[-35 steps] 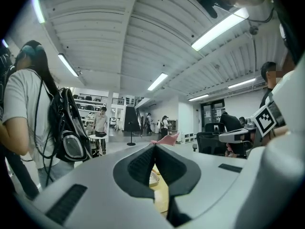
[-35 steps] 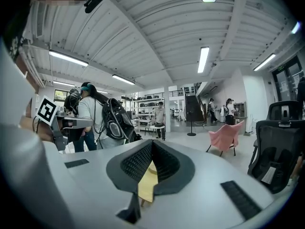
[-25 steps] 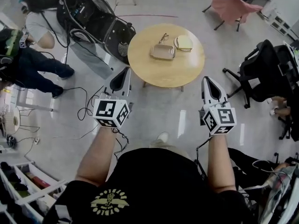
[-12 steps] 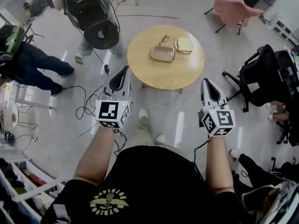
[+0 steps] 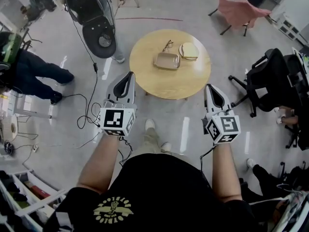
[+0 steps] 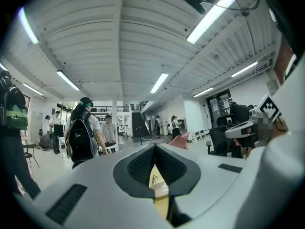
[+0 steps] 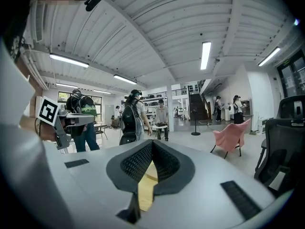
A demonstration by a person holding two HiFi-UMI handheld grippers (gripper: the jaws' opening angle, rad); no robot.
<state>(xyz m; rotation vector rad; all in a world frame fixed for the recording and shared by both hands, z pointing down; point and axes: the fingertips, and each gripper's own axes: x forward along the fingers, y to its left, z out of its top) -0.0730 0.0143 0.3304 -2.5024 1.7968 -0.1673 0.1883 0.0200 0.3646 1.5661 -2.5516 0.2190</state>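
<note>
Both pairs are up, held level side by side over the floor [image 5: 188, 124], short of the round wooden desk [image 5: 149, 81]. Left tongs [image 5: 129, 74] are pinched together at the tips with nothing between them; their own view shows the two dark pads meeting in a point, with only a sliver of desk seen below. Right tongs [image 5: 209, 86], same story: tips closed on each other and empty. The left tip sits near the desk's near-left edge, the right tip near its near-right edge, and neither touches it.

On the desk, past the middle, there's a shallow tray [image 5: 167, 61]. Glasses [image 5: 167, 45] lie just behind it, and a plate [image 5: 189, 50] carrying something pale sits just to its right. All three are well apart from both tips.

A pink chair [image 5: 239, 8] stands beyond the desk on the right and a black chair [image 5: 273, 76] is closer on that side. A person with a backpack [image 5: 91, 13] is at the far left, and cables [image 5: 89, 105] trail across the floor.
</note>
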